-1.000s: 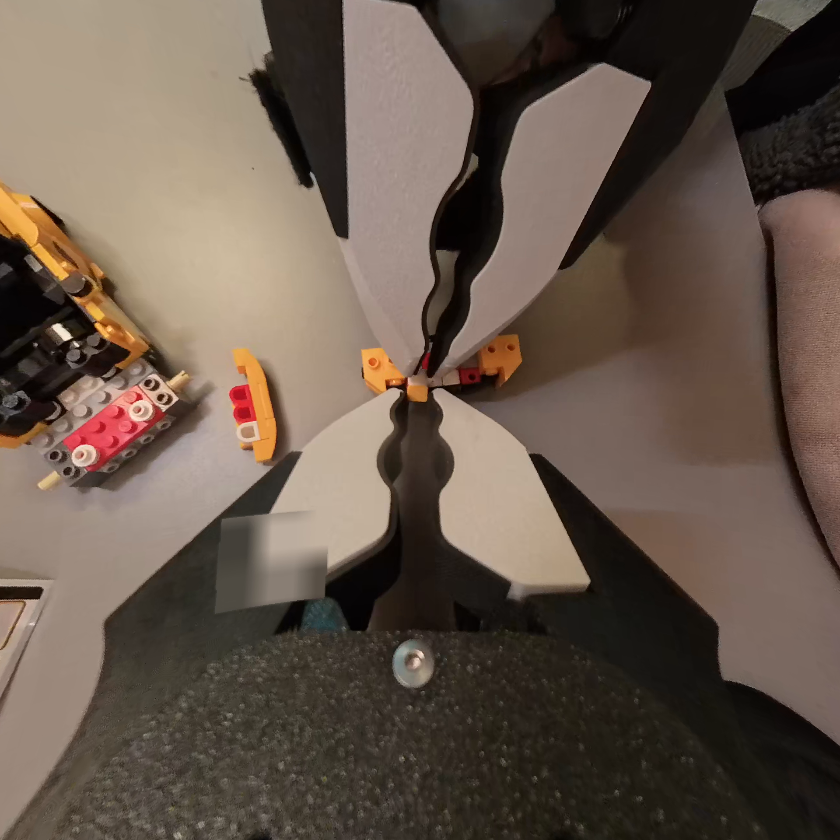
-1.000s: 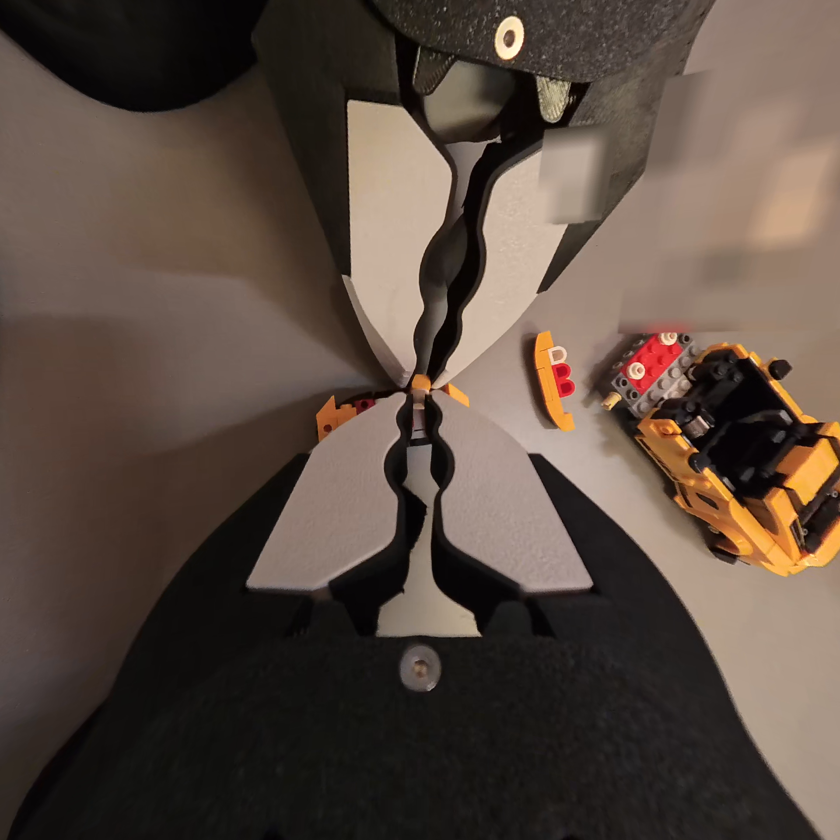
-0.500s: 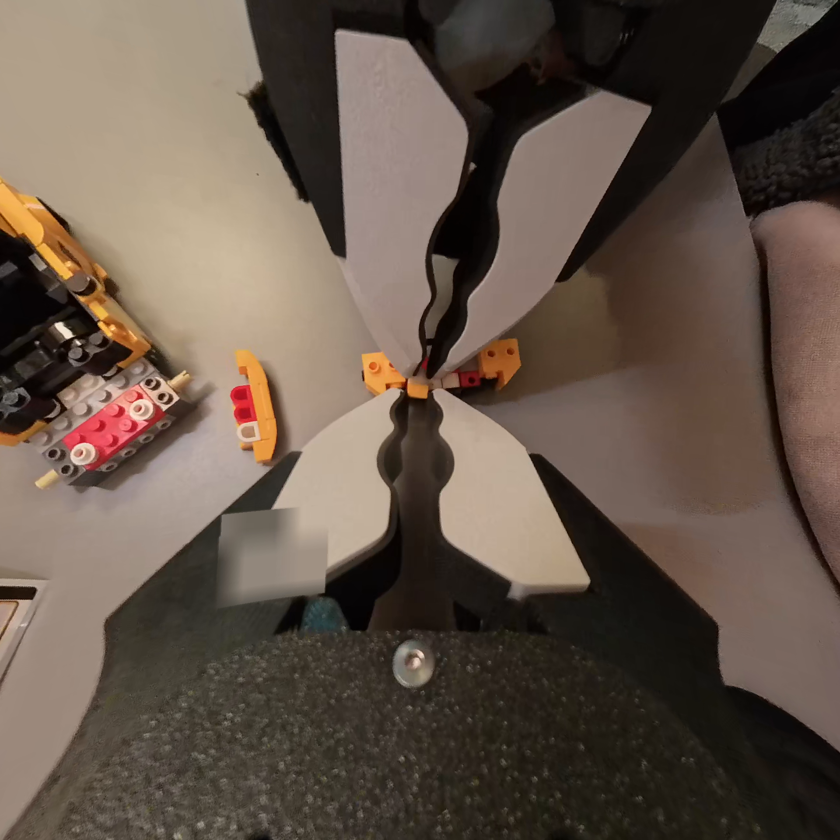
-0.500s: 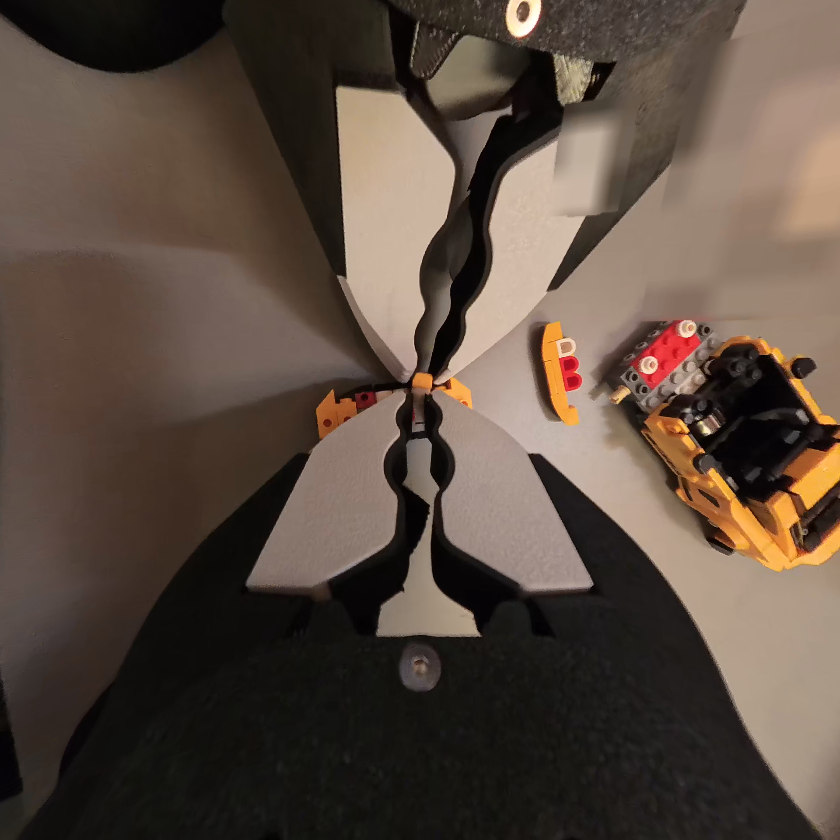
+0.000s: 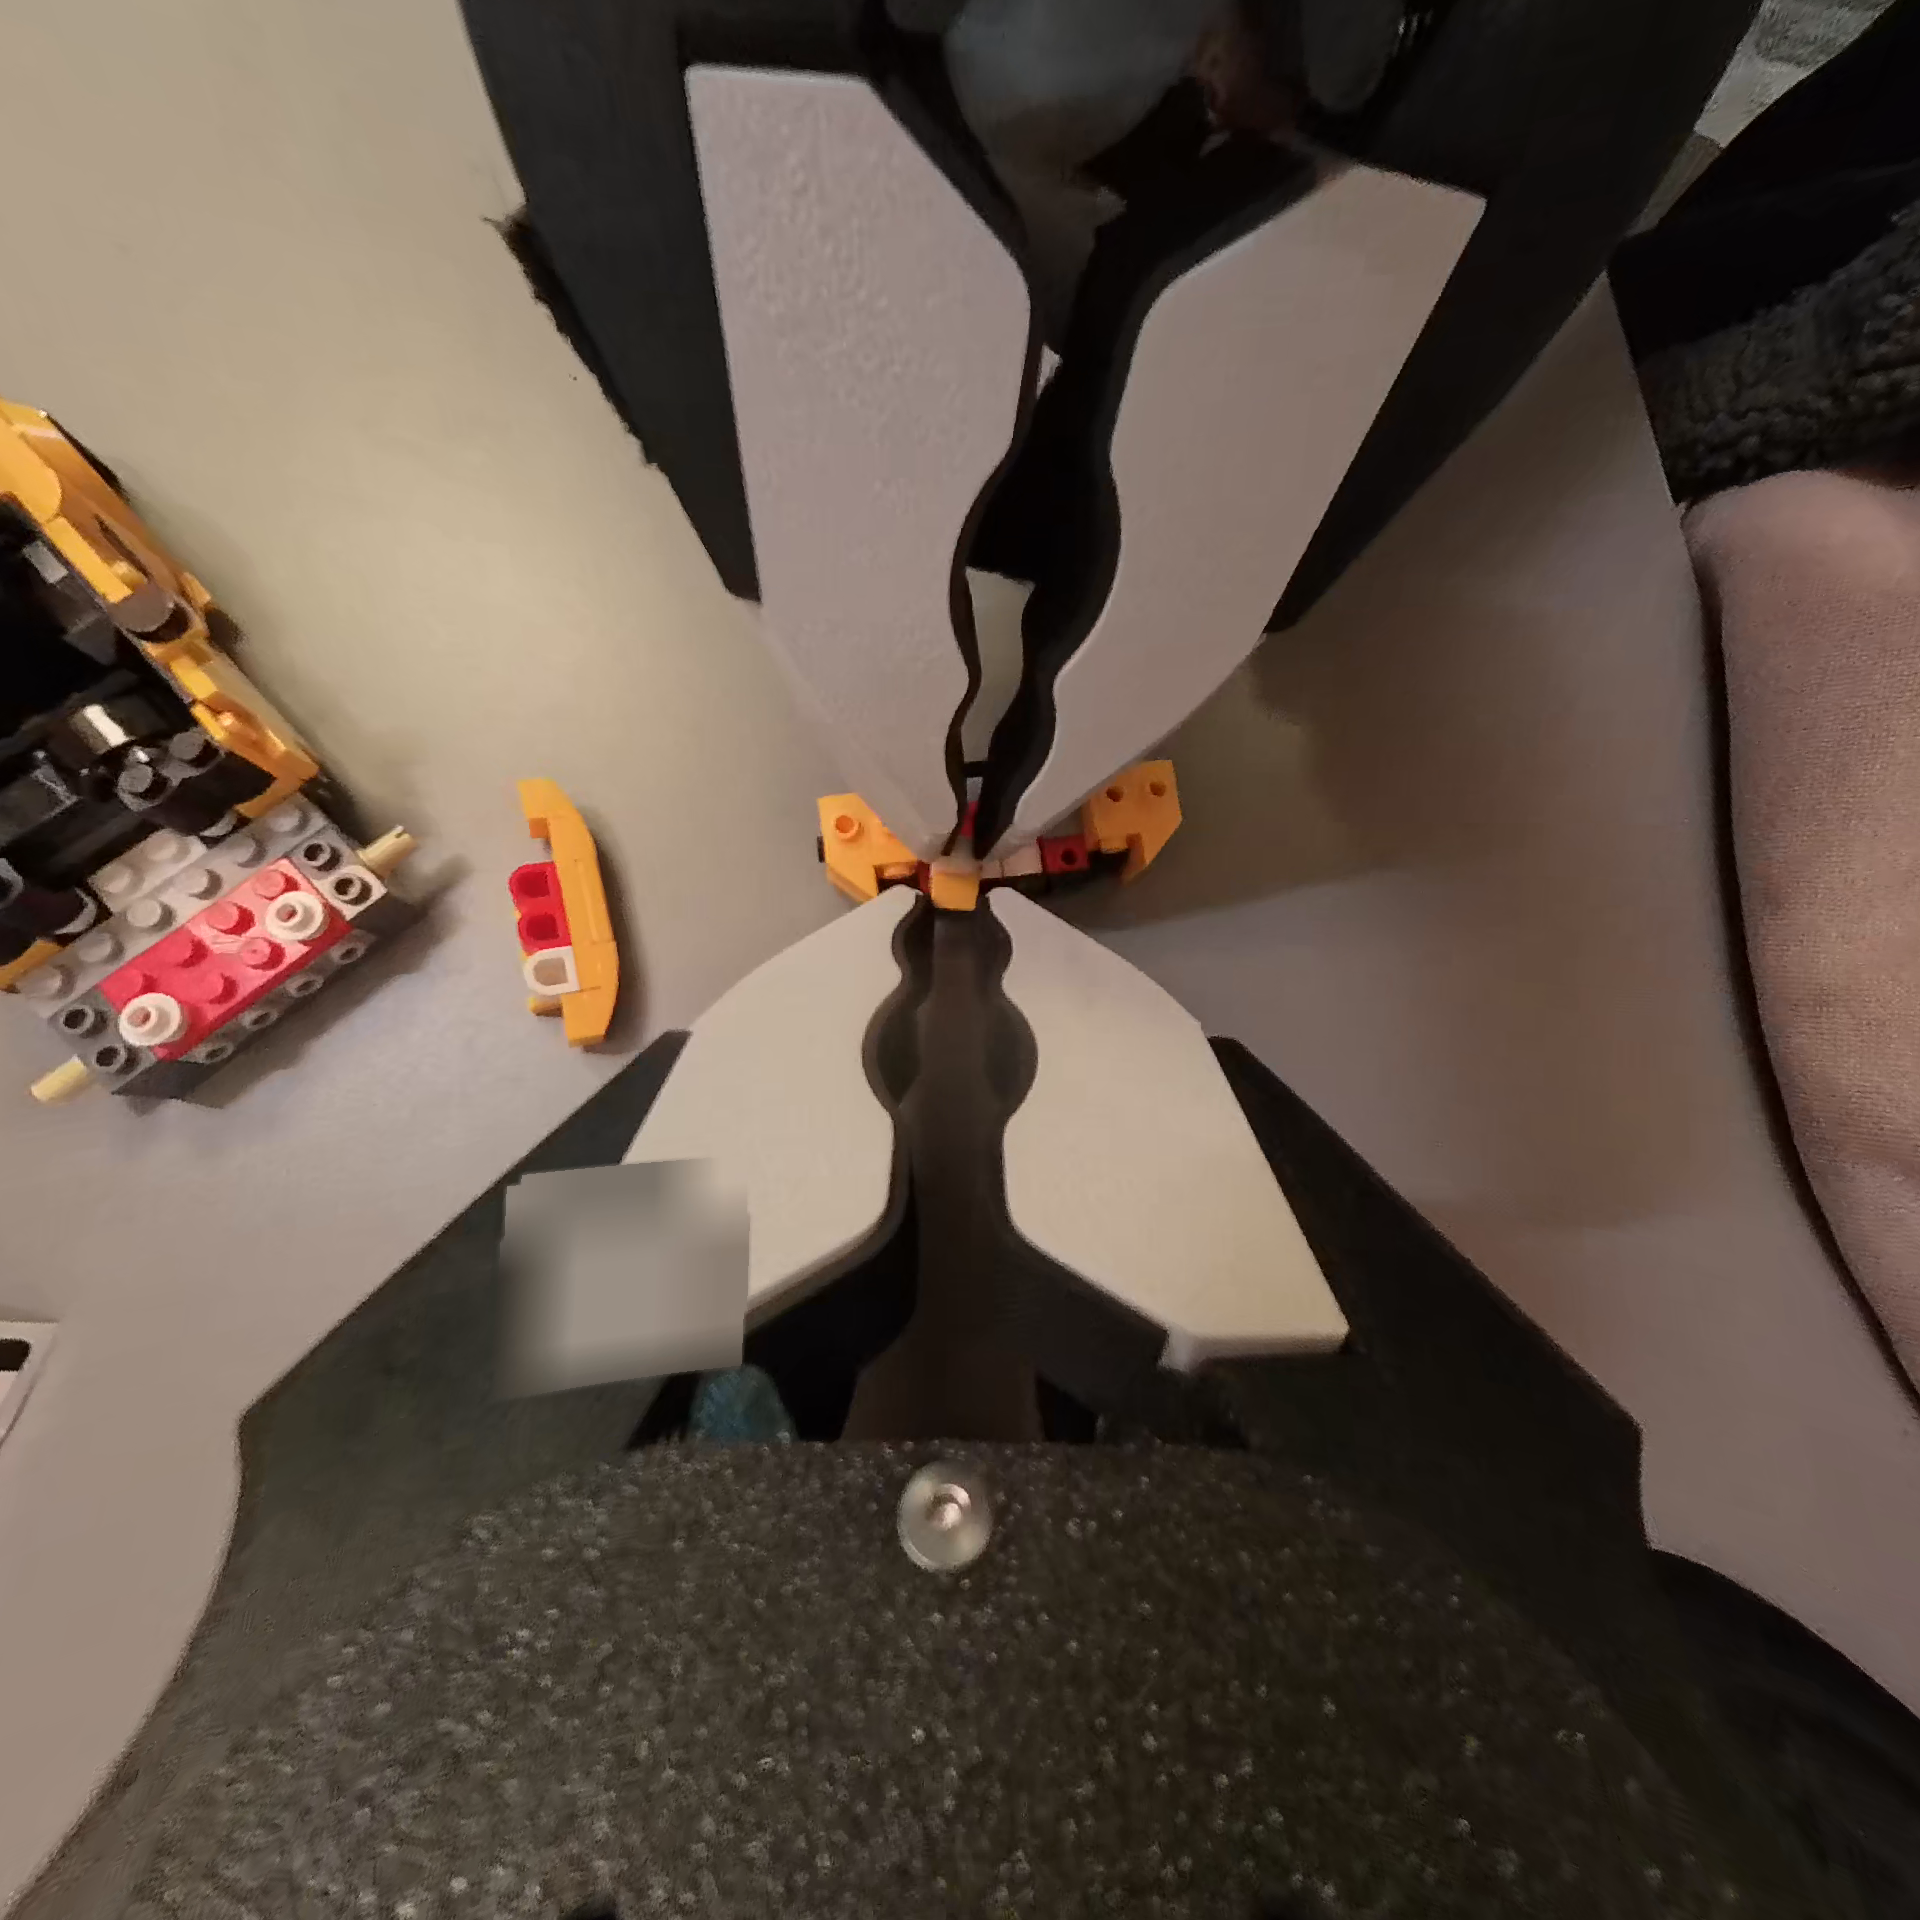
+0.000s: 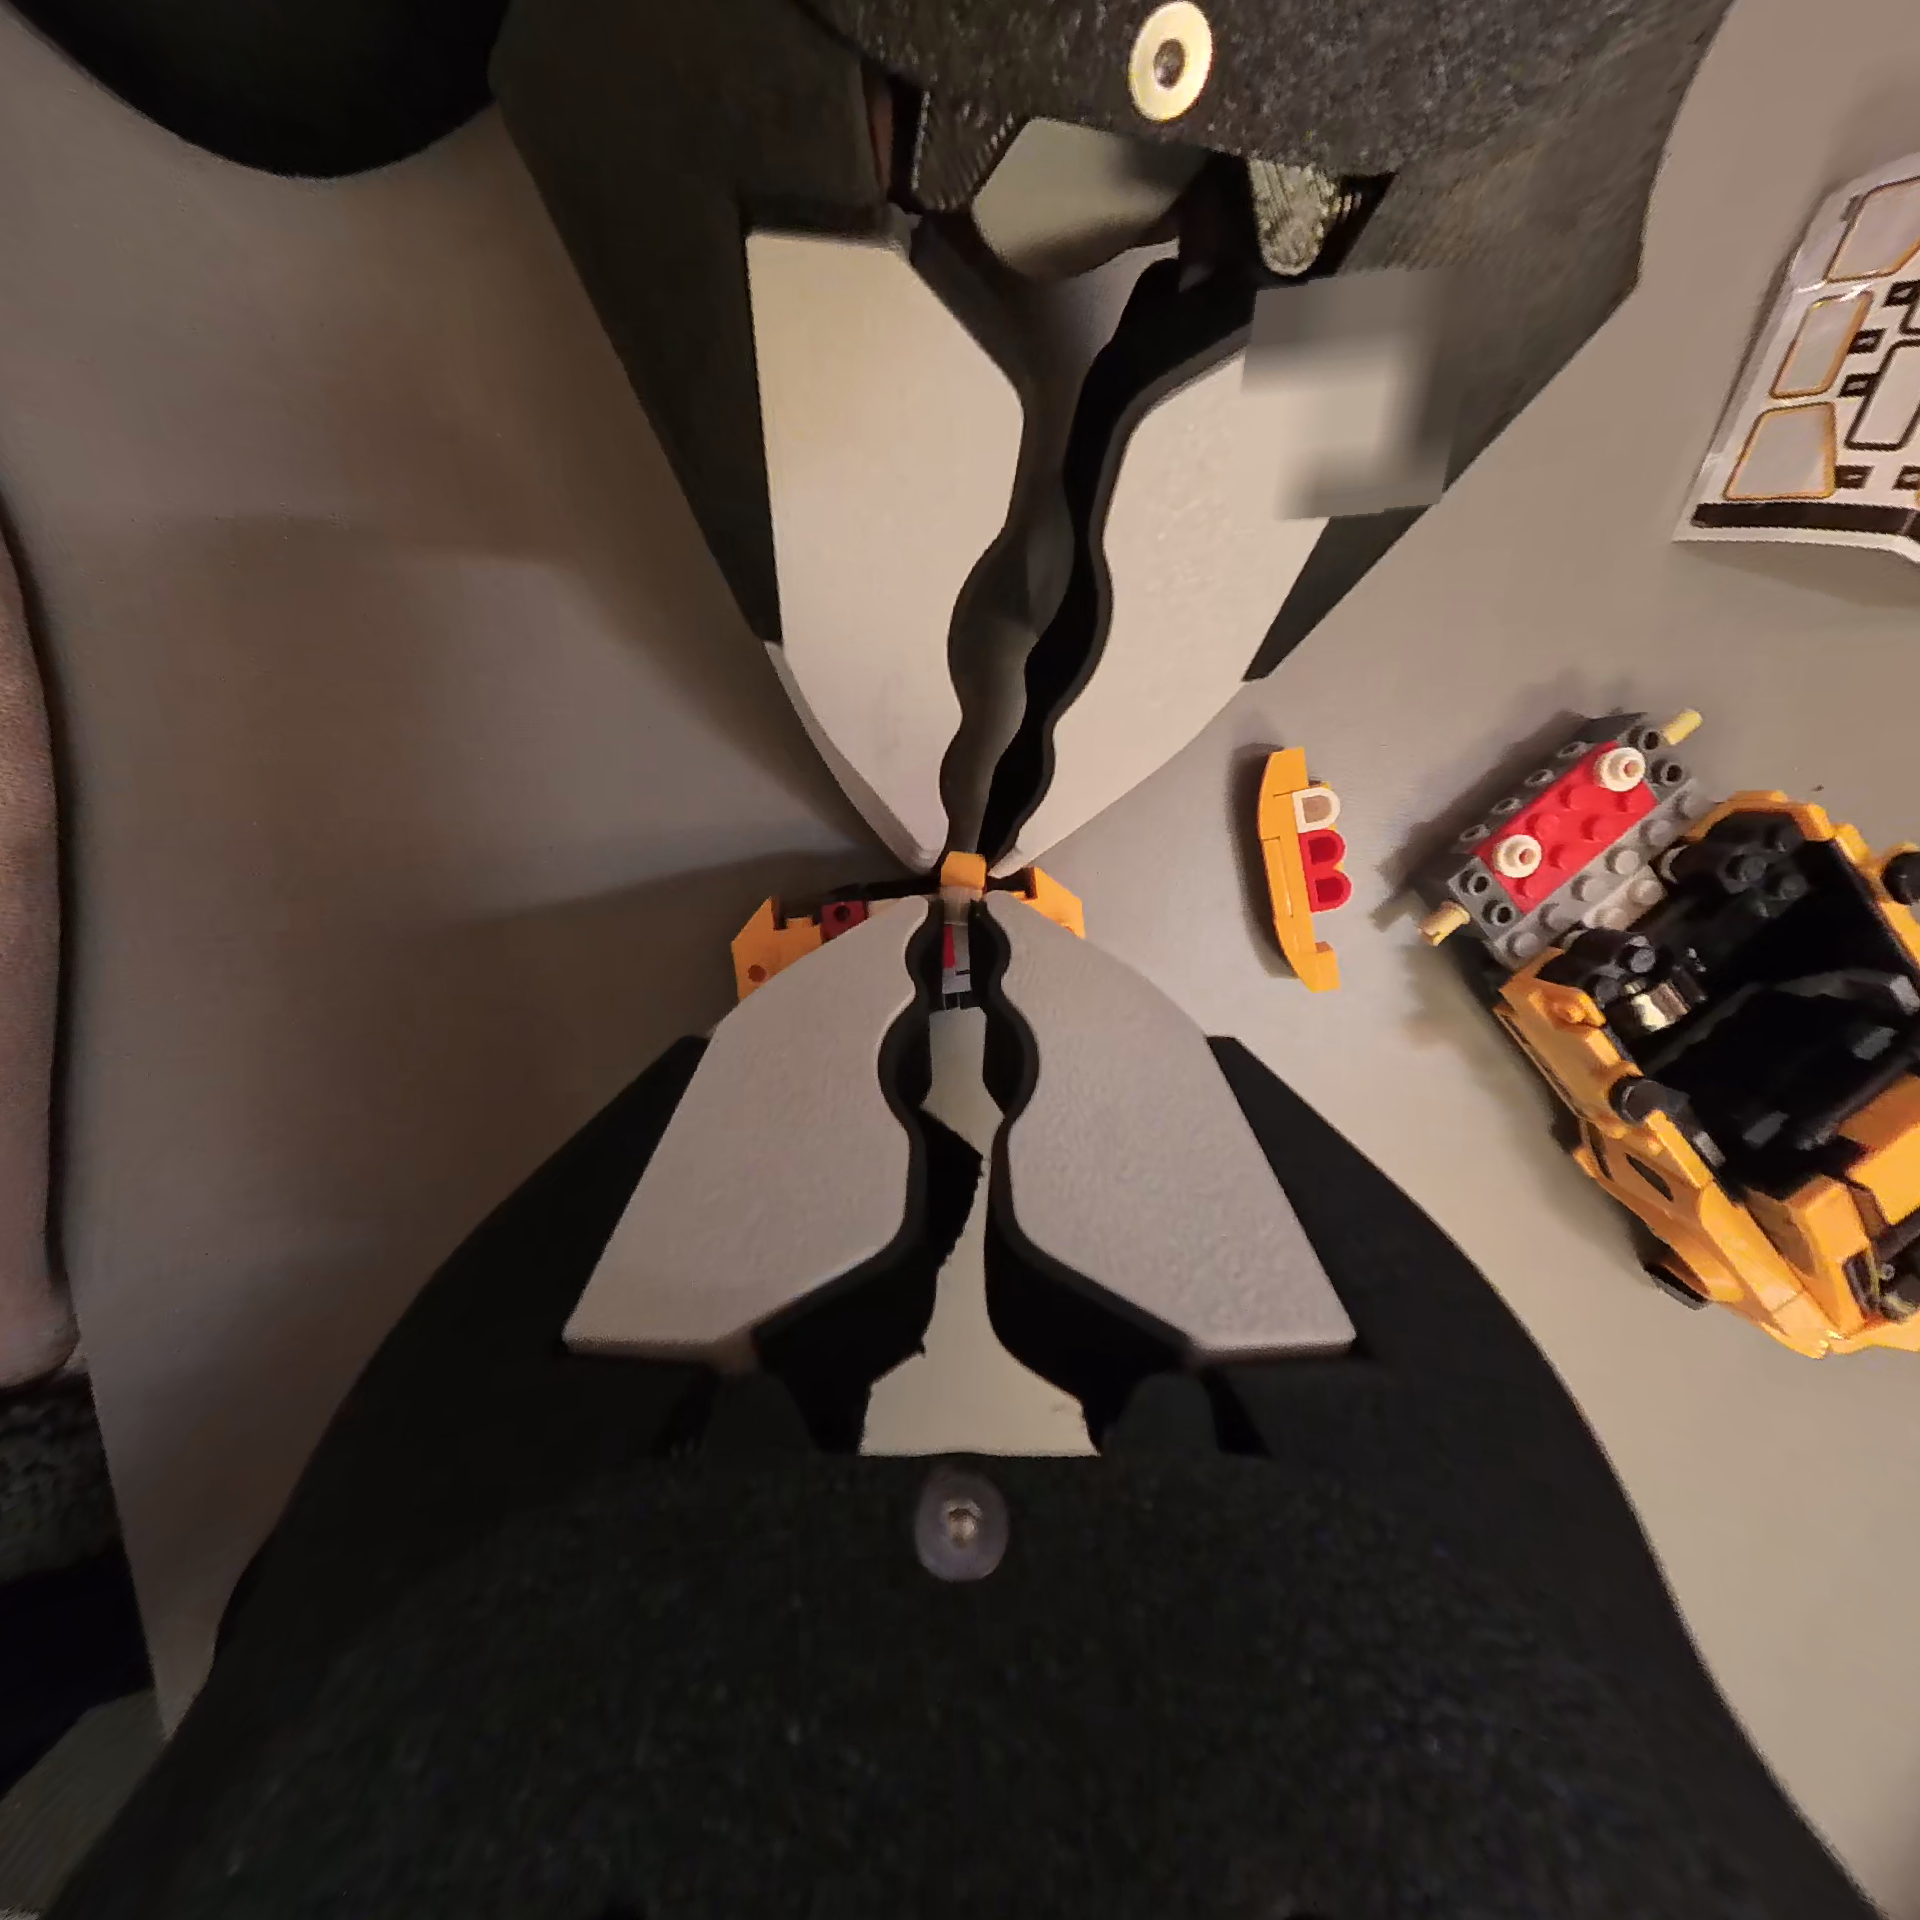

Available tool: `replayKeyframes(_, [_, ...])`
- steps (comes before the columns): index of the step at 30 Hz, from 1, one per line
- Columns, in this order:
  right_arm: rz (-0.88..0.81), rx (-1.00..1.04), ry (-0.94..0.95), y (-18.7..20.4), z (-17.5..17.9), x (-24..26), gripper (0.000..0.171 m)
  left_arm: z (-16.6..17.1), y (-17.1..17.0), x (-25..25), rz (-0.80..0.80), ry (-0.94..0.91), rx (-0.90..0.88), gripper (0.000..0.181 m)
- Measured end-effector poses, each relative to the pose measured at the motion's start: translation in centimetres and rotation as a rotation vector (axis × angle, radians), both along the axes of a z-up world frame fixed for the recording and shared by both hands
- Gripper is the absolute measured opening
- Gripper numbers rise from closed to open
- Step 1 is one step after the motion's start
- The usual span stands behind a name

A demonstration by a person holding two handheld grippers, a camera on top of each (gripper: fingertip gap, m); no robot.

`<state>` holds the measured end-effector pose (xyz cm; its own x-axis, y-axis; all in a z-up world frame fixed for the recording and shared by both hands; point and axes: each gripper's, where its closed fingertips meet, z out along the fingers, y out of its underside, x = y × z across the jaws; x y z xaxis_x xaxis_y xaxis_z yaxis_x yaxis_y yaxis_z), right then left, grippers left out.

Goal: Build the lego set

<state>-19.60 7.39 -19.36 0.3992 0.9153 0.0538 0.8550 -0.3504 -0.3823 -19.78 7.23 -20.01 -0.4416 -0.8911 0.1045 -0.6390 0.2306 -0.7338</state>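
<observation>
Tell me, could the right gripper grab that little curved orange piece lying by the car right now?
Probably not yet. The right gripper is shut on the small orange assembly, so its jaws are busy. The curved orange piece itself lies in the open.

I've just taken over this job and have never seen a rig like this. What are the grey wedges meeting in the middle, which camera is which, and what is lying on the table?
No robot arm here: a person holds one two-finger gripper in each hand, with a camera on each looking along its fingers. In each view the wedges at the bottom are that gripper's own fingers; those at the top belong to the other one. The left gripper and right gripper meet tip to tip, both shut on a small orange, red and black lego sub-assembly. On the grey table lie a curved orange piece with red bricks, the partly built yellow and black car and a sticker sheet.
</observation>
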Motion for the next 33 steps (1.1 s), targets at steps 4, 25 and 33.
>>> replayKeyframes(4, [-0.019,-0.037,0.019,0.0,-0.05,0.06,0.005,0.01,0.02,0.05,0.003,-0.002,-0.002,0.008])
replayKeyframes(25, [-0.075,-0.184,0.12,0.06,-0.08,0.11,0.005,-0.04,-0.02,0.23,0.031,-0.028,-0.047,0.008])
replayKeyframes(33, [-0.067,-0.165,0.153,-0.14,0.05,0.06,0.005,0.03,-0.18,0.24,0.044,-0.007,-0.103,0.008])
